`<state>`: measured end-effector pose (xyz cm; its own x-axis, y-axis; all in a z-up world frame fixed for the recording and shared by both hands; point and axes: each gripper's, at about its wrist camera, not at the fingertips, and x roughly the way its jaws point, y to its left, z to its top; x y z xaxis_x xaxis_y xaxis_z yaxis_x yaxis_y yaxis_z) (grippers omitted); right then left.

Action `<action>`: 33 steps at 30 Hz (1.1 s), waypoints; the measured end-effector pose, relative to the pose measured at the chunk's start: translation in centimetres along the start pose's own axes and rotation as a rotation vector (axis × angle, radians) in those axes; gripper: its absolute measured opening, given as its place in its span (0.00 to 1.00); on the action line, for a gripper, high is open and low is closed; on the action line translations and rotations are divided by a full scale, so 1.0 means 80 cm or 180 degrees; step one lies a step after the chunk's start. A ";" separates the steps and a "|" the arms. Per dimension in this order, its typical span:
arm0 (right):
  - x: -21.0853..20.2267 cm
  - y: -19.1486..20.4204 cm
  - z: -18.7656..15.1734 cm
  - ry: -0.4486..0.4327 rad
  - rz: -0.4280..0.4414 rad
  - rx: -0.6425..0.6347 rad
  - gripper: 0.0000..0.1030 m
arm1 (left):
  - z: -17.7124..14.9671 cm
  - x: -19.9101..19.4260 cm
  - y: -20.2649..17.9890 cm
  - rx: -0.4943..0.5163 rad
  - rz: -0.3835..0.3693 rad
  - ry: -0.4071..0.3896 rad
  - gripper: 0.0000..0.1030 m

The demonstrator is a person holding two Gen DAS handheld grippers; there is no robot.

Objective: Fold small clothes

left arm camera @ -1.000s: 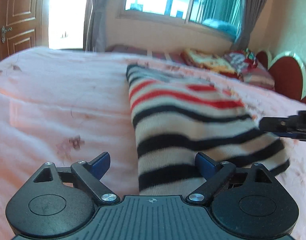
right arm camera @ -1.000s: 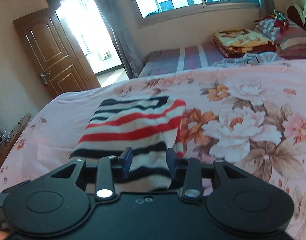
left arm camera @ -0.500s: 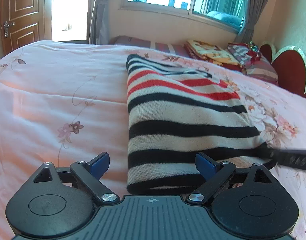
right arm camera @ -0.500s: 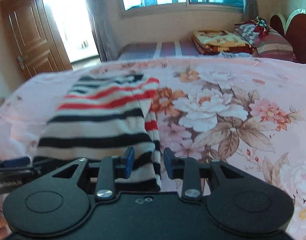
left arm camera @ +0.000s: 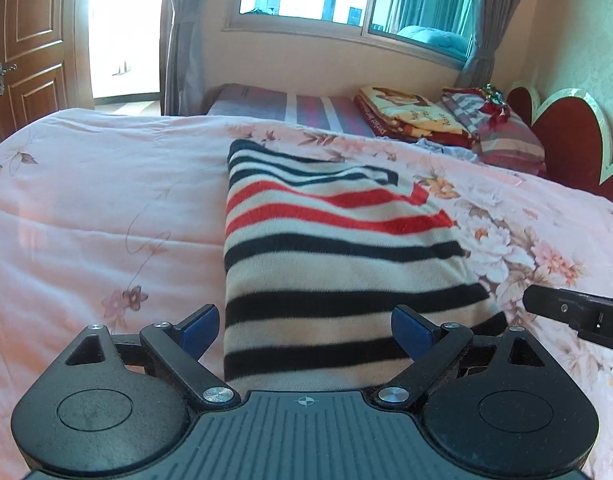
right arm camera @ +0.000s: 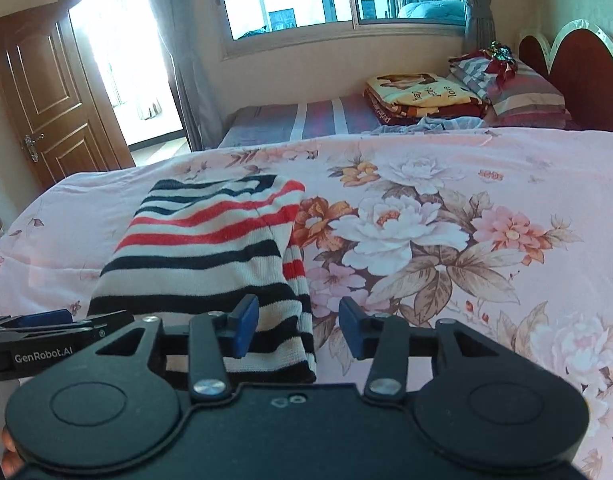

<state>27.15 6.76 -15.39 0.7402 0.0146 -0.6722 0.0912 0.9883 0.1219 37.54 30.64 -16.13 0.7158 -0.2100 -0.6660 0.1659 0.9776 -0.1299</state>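
Since the earlier frames both wrist views have drawn back from the striped sweater [left arm camera: 338, 264], so more of the pink floral bedspread [left arm camera: 90, 216] shows around it, and the right gripper [right arm camera: 298, 326] has just been opening its jaws: its blue pads now stand clear of the knit, with only the near right corner of the garment lying between them and not pinched. The sweater lies folded into a long rectangle across the middle of the bed, its left edge straight, its right edge looser, with a narrow striped strip [right arm camera: 295, 268], probably a sleeve or a cuff, poking out beside the fold. The left gripper [left arm camera: 305, 330] hangs above the near hem with its fingers spread wide and nothing in them. From here the likeliest trouble is that loose strip: if the next fold is taken without tucking it in, it could slide out and leave the bundle lopsided. The soft knit may also spring back, and a pad that brushes the hem on its way off could drag the corner out of line. The near edge of the sweater is hidden under both gripper bodies, so whether the hem lies flat cannot be told. The far end is foreshortened, and the layers inside the fold cannot be counted
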 end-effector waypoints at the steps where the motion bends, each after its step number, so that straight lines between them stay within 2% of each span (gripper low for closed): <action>1: 0.001 0.004 0.002 -0.0008 -0.0003 -0.0035 0.43 | 0.004 0.002 0.000 0.0001 0.0000 0.0006 0.90; 4: 0.012 0.010 0.010 -0.0005 -0.0032 -0.0103 0.41 | 0.018 0.014 -0.001 -0.0024 0.0048 0.0064 0.91; 6: 0.020 0.011 0.016 -0.0003 -0.0044 -0.0065 0.35 | 0.027 0.023 0.003 -0.0110 0.0057 0.0061 1.00; 11: 0.045 0.019 0.041 -0.0023 -0.0041 -0.0167 0.31 | 0.055 0.056 0.004 -0.0117 0.0078 -0.0070 1.00; 13: 0.064 0.022 0.058 -0.0048 -0.0009 -0.0207 0.31 | 0.065 0.075 0.004 -0.0134 0.0171 -0.0086 1.00; 15: 0.089 0.025 0.074 -0.0022 0.0055 -0.0205 0.31 | 0.069 0.096 0.011 -0.0210 0.0222 -0.0041 1.00; 17: 0.117 0.027 0.086 0.0021 0.0082 -0.0170 0.31 | 0.066 0.124 0.022 -0.0318 0.0372 0.0153 1.00; 18: 0.131 0.027 0.088 0.0055 0.0088 -0.0139 0.31 | 0.061 0.135 0.029 -0.0393 0.0338 0.0237 1.00; 20: 0.161 0.028 0.085 0.0189 0.0092 -0.0169 0.31 | 0.051 0.142 0.042 -0.0603 0.0197 0.0195 1.00; 22: 0.190 0.033 0.070 0.0324 -0.0052 -0.0444 0.31 | 0.046 0.145 0.042 -0.0606 0.0161 0.0173 1.00; 23: 0.196 0.030 0.063 0.0280 -0.0037 -0.0469 0.33 | 0.044 0.146 0.041 -0.0578 0.0166 0.0150 1.00; 24: 0.196 0.026 0.060 0.0241 -0.0020 -0.0425 0.35 | 0.044 0.147 0.040 -0.0566 0.0173 0.0138 1.00; 29: 0.185 0.020 0.067 0.0263 0.0061 -0.0369 0.35 | 0.049 0.139 0.026 -0.0378 0.0319 0.0091 1.00; 33: 0.138 0.010 0.068 0.0094 0.0203 -0.0212 0.35 | 0.046 0.124 0.015 -0.0237 0.0533 0.0012 1.00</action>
<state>39.07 6.91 -18.73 0.7231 0.0813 -0.6859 -0.0006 0.9931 0.1170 47.37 29.66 -20.20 0.7265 -0.0441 -0.6857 -0.0063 0.9975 -0.0708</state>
